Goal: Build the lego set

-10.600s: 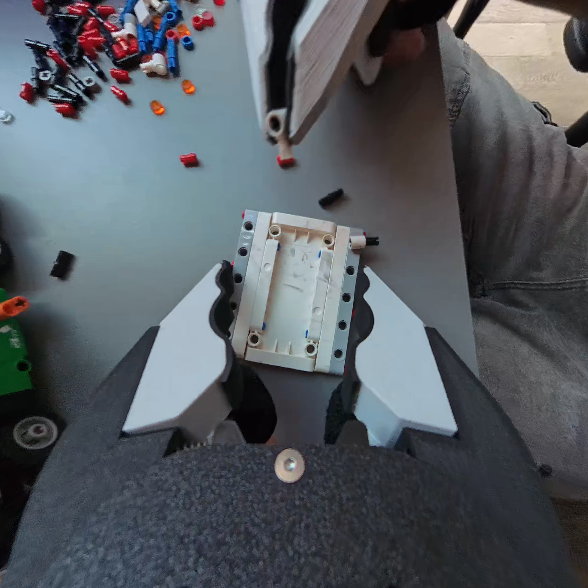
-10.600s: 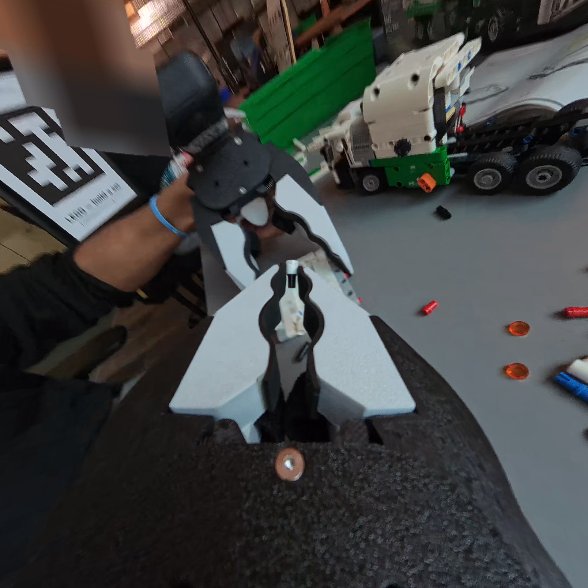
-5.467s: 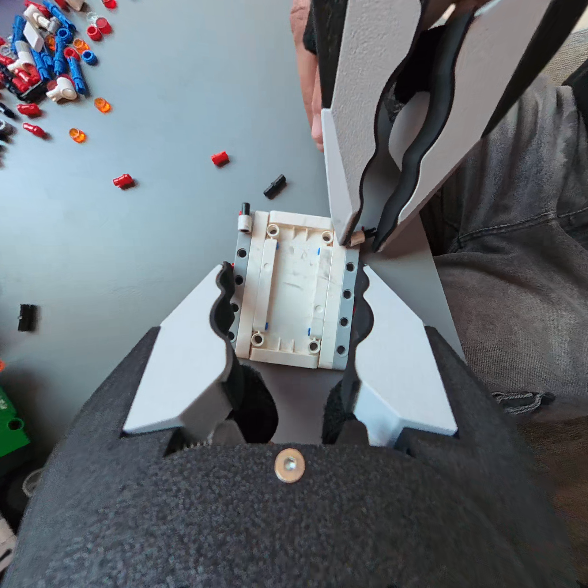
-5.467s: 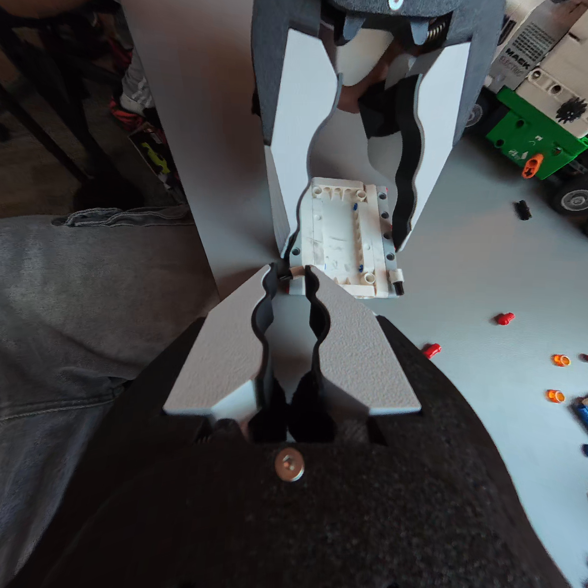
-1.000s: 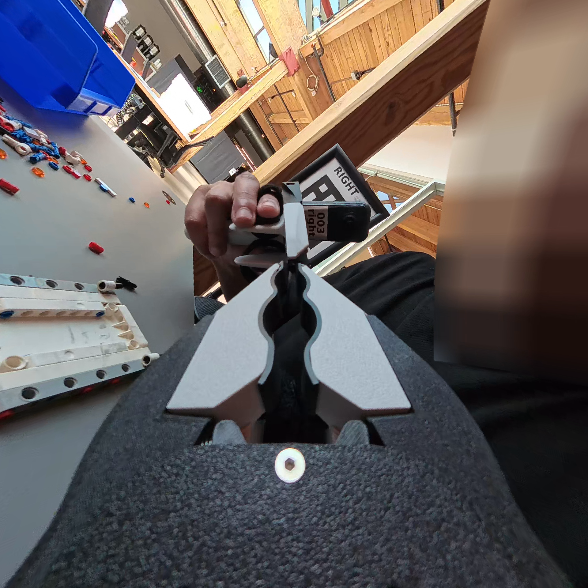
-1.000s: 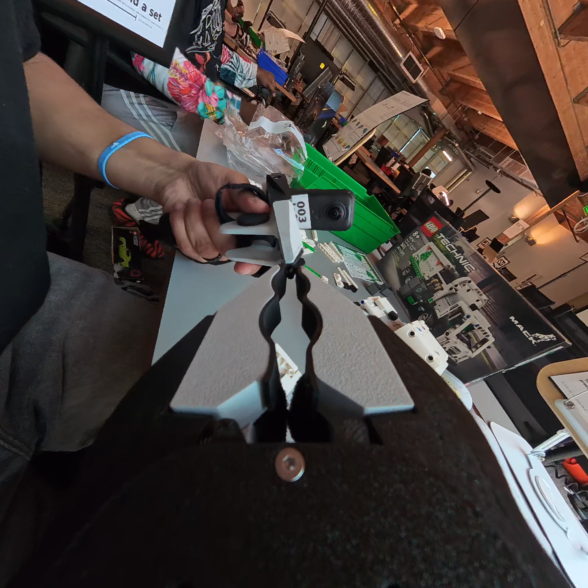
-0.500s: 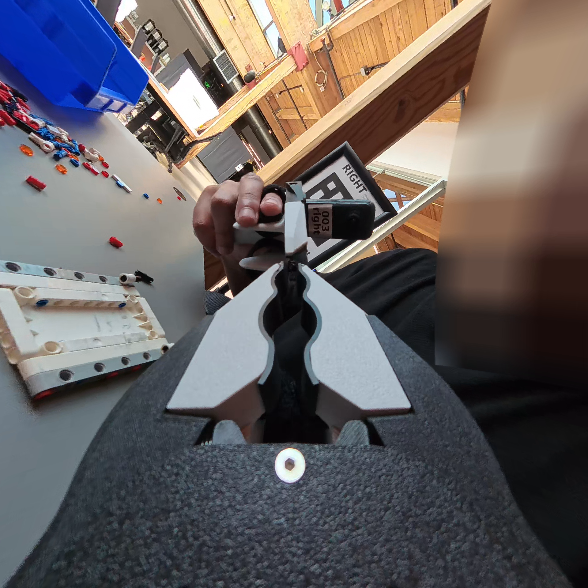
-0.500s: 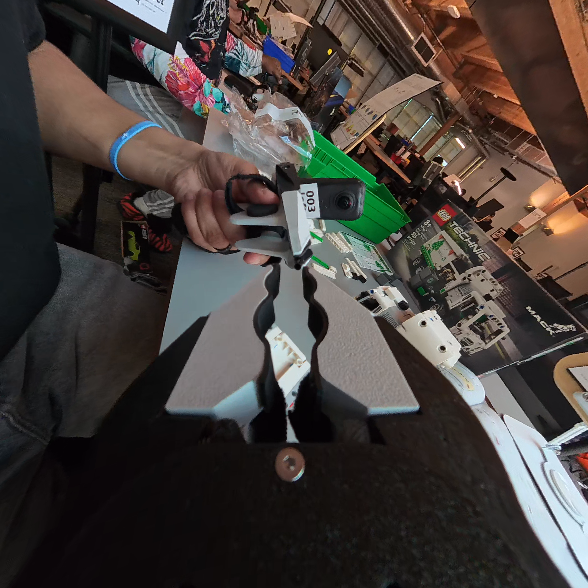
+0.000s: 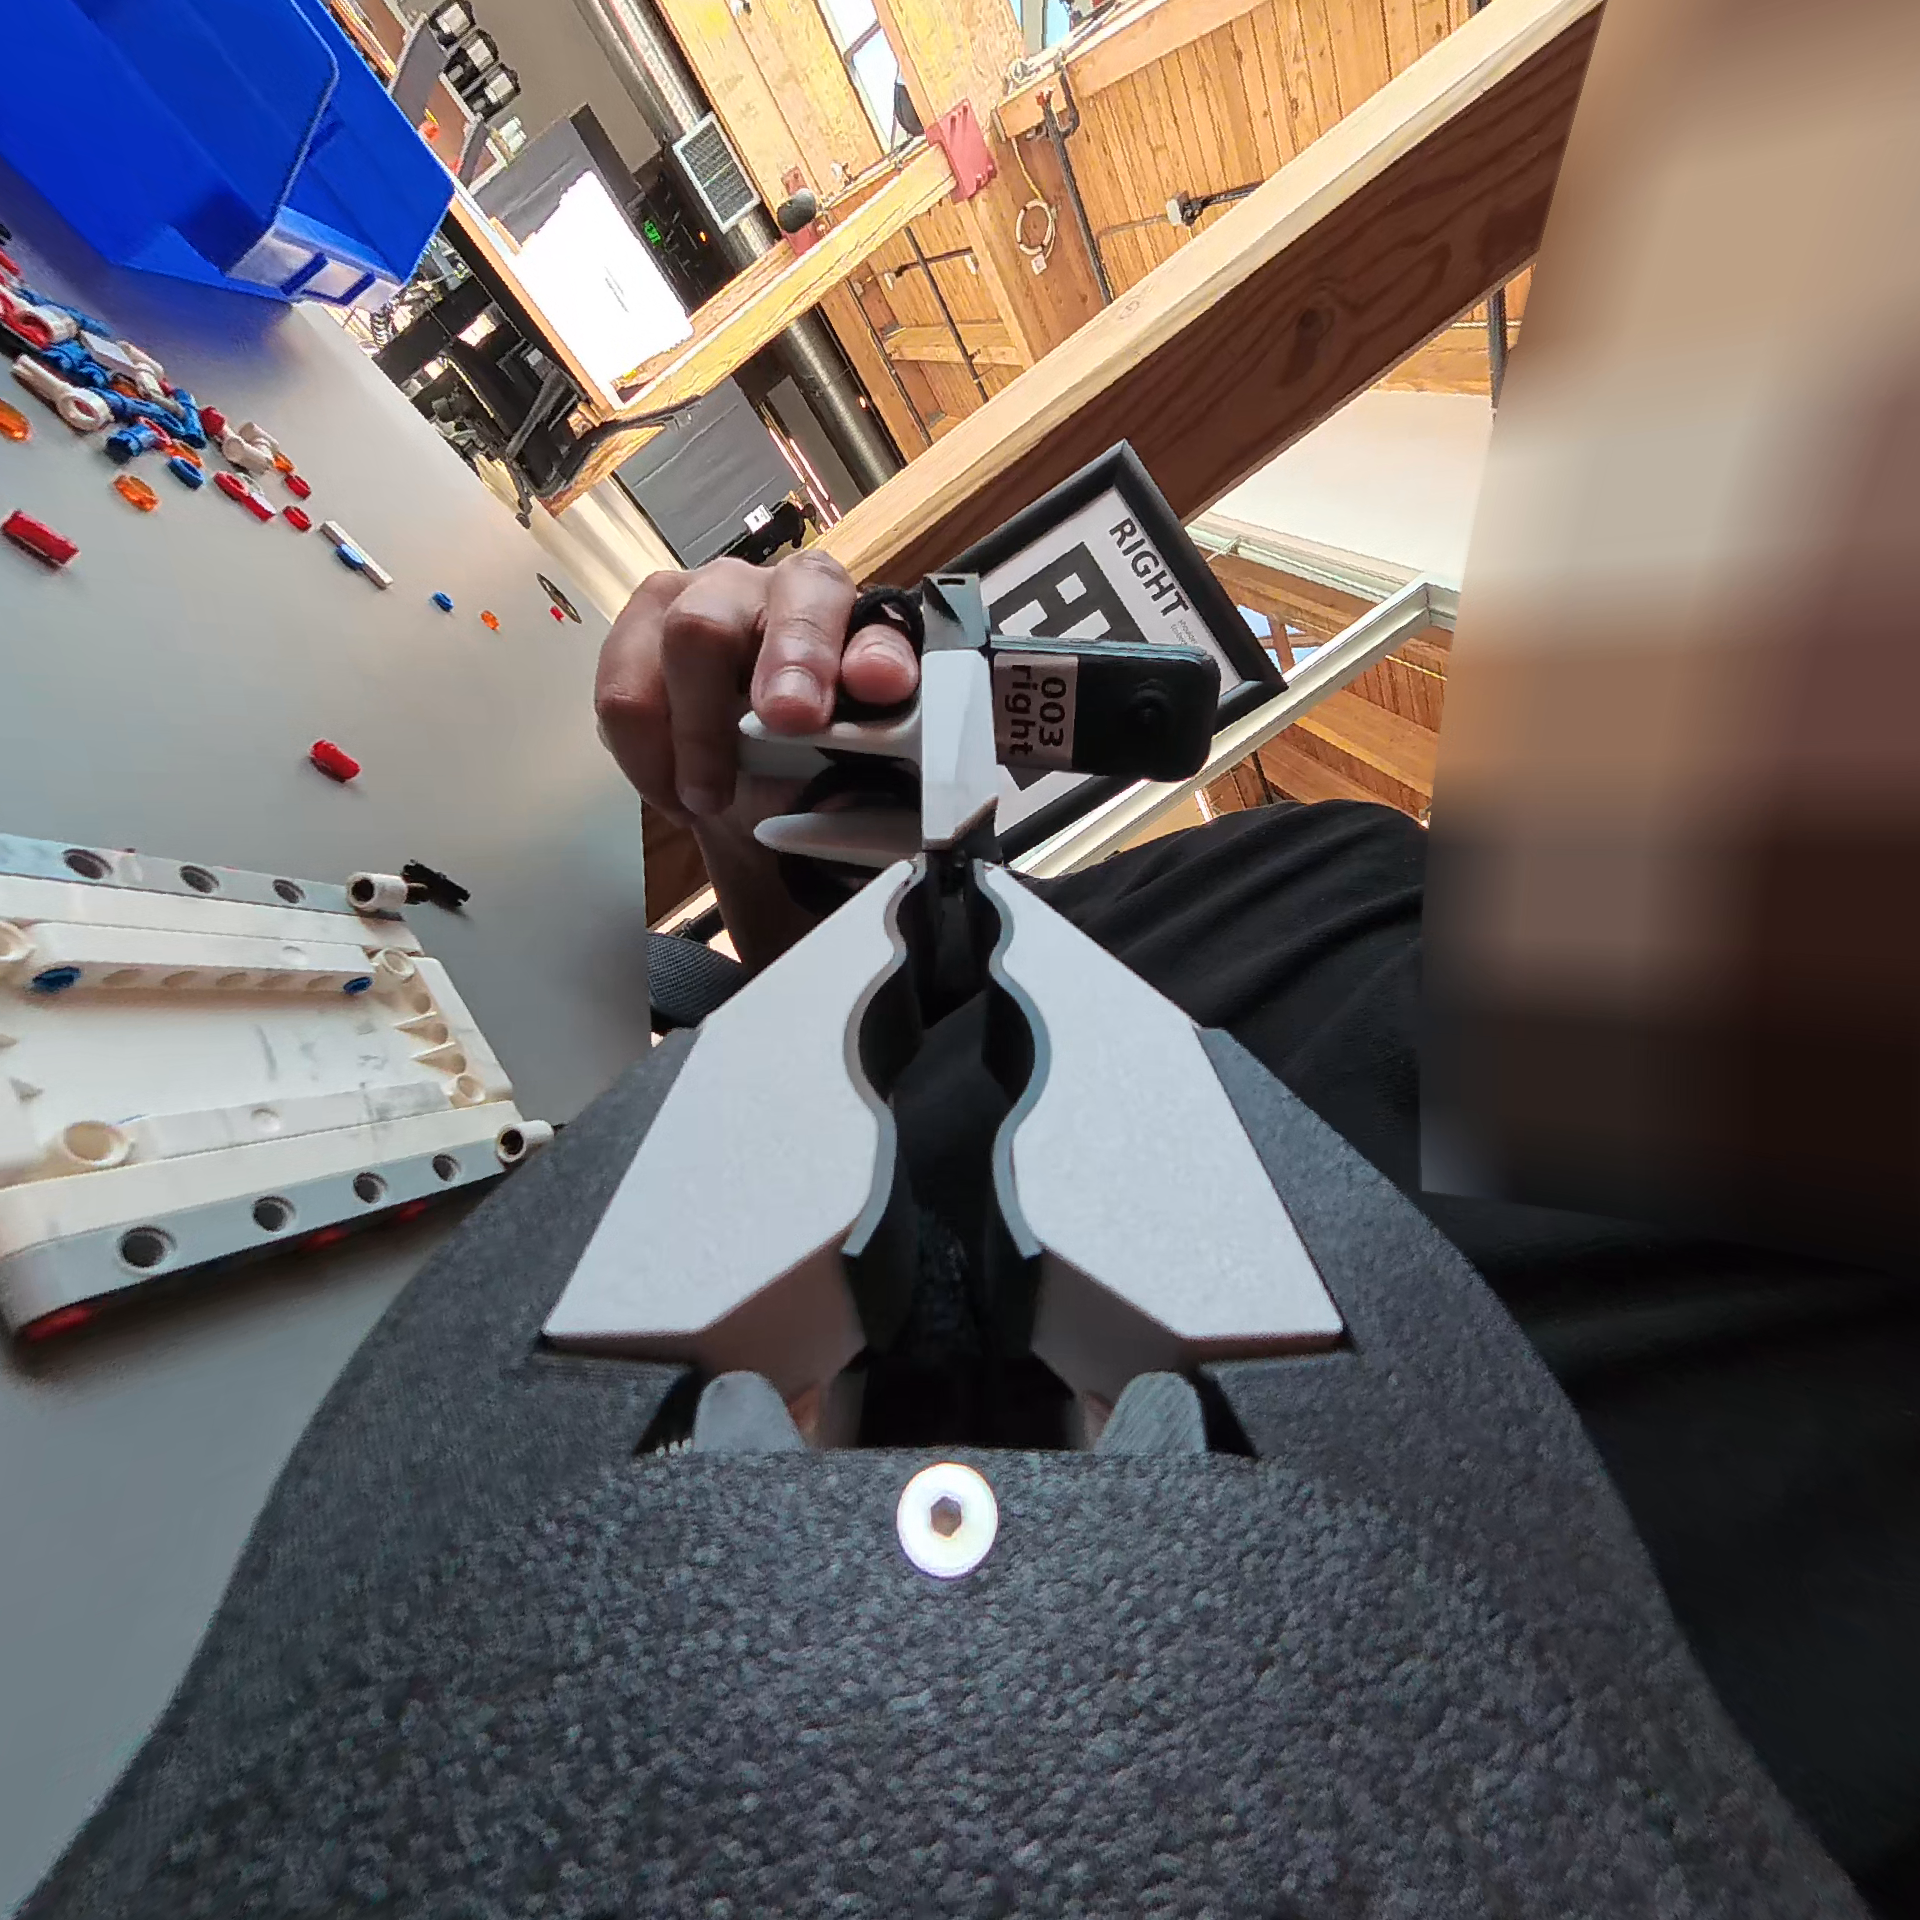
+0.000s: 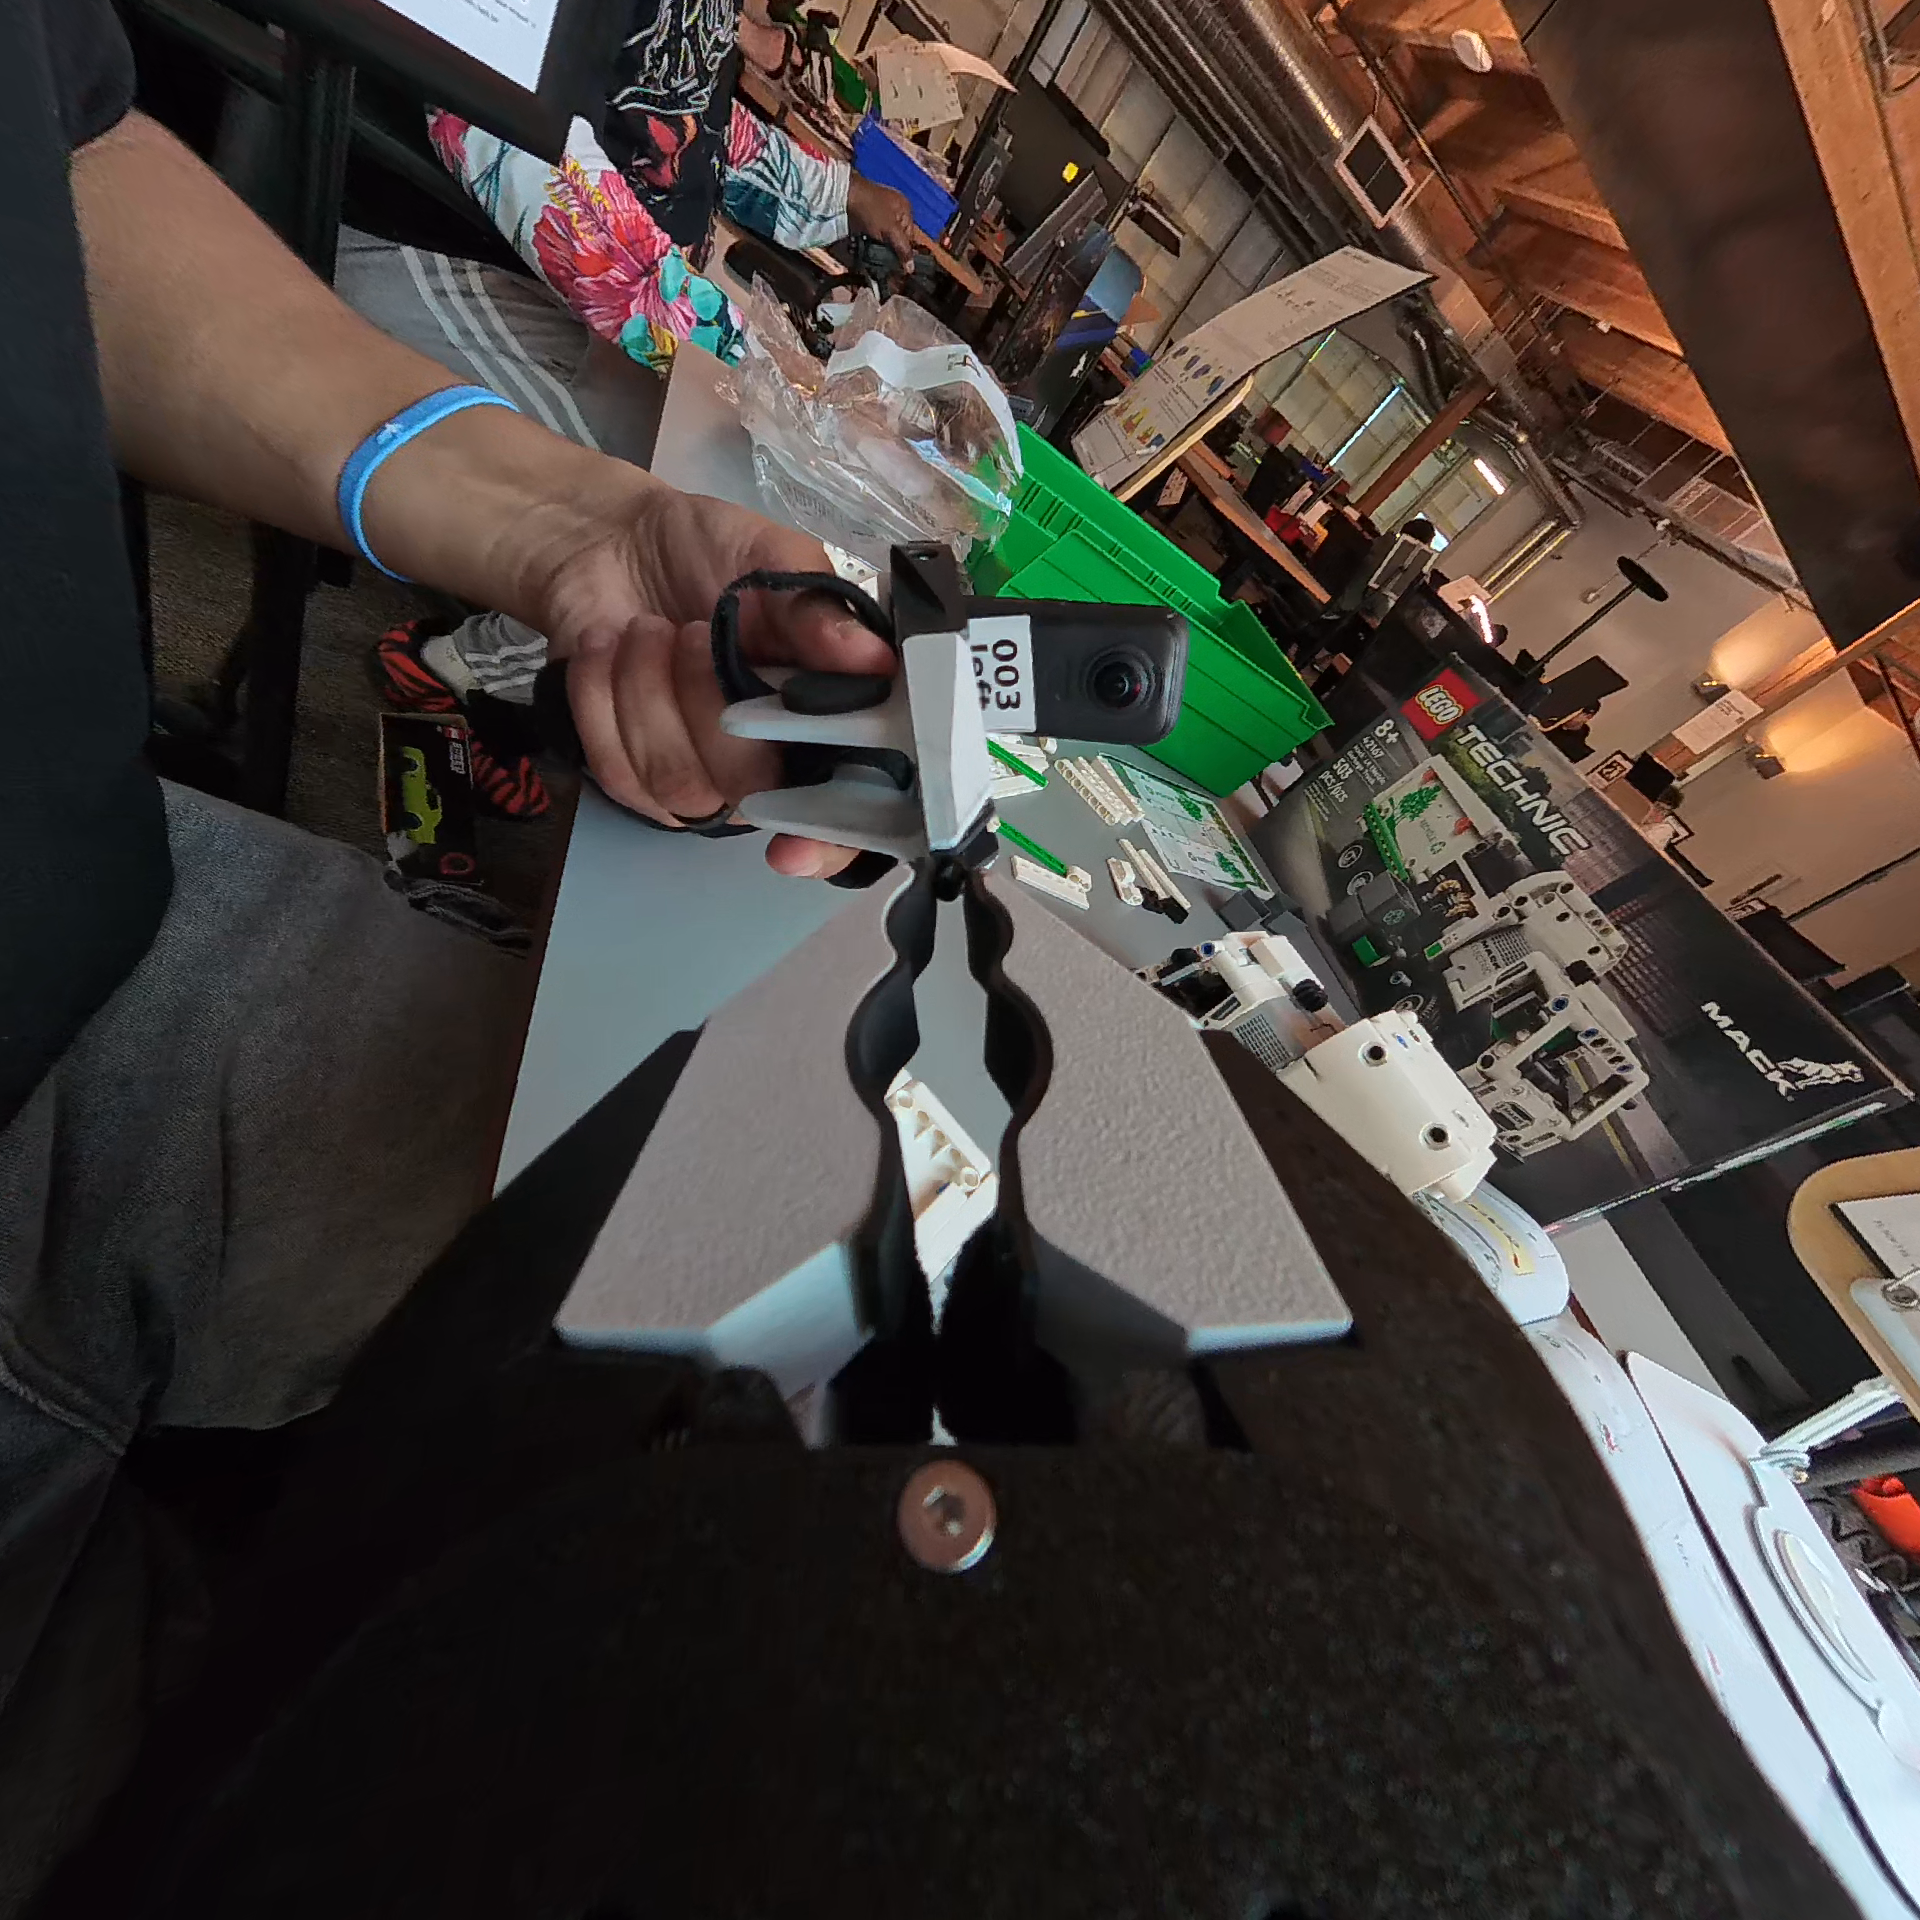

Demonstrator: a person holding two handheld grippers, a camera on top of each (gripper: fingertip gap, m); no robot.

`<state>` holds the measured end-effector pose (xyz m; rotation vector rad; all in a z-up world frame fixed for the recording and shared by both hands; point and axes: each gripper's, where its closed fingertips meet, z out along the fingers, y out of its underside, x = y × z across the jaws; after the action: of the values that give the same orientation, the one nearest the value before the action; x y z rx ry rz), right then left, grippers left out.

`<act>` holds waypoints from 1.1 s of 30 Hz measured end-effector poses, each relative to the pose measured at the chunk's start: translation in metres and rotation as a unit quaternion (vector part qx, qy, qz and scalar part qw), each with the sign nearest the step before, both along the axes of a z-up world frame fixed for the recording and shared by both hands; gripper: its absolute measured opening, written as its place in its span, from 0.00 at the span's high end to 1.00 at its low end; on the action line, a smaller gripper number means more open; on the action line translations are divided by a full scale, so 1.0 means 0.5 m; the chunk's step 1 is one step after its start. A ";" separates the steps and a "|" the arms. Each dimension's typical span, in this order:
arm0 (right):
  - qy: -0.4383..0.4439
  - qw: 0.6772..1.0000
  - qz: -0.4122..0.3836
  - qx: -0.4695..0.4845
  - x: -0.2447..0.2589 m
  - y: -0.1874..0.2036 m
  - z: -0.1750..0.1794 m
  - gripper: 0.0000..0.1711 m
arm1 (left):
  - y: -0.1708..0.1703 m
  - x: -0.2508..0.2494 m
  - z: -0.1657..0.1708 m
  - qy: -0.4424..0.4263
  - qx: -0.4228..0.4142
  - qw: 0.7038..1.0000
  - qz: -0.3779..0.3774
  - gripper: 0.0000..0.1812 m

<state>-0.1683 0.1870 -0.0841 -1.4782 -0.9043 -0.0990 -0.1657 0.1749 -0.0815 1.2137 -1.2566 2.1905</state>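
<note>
My left gripper [image 9: 948, 873] and right gripper [image 10: 948, 888] are held tip to tip above the table's near edge. Each looks shut on a small black pin [image 10: 947, 881] caught between the meeting tips, though the pin is mostly hidden. The right gripper [image 9: 951, 727] shows in the left wrist view, held by a hand. The left gripper [image 10: 940, 727] shows in the right wrist view, also hand-held. A white and grey panel assembly [image 9: 229, 1049] lies flat on the grey table to the left. Part of it shows between the right fingers [image 10: 935, 1153].
A blue bin [image 9: 187, 156] and several loose red, blue and white pieces [image 9: 135, 416] lie at the far left. A lone red piece [image 9: 335, 761] lies nearer. A part-built white truck [image 10: 1371, 1081], green bin [image 10: 1143, 623], set box [image 10: 1507, 914] and plastic bag [image 10: 883, 426] stand beyond. My left and right fingertips are right by each other. The part-built white truck [image 10: 1371, 1081] is about 20 cm from both grippers' fingertips.
Both grippers stay tip to tip, drifting slightly. The right gripper's tips were a little wider apart half a second ago and have closed again. The panel has not moved.
</note>
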 end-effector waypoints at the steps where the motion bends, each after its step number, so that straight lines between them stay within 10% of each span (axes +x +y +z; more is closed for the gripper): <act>1: 0.001 1.000 -0.001 0.001 0.000 0.000 -0.001 0.98 | 0.000 0.000 -0.001 0.001 -0.001 1.000 0.000 0.99; 14: 0.001 1.000 0.004 0.012 -0.004 -0.007 0.006 0.98 | -0.007 -0.002 0.005 0.004 -0.028 0.999 -0.023 0.99; 18: 0.038 0.998 -0.007 -0.043 0.019 -0.027 -0.001 0.98 | -0.004 0.007 -0.009 -0.045 0.116 0.992 -0.003 0.91; 25: 0.214 0.969 -0.059 -0.103 0.097 -0.115 -0.013 0.98 | 0.067 0.057 -0.095 -0.204 0.538 0.816 -0.065 0.59; 33: 0.286 0.950 -0.058 -0.114 0.096 -0.174 -0.046 0.98 | 0.071 0.078 -0.241 -0.193 0.643 0.697 -0.252 0.42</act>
<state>-0.1205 0.0999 -0.1073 -1.6485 -0.3627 0.3461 -0.1268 0.2106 -0.2018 0.4745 -3.0589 0.9484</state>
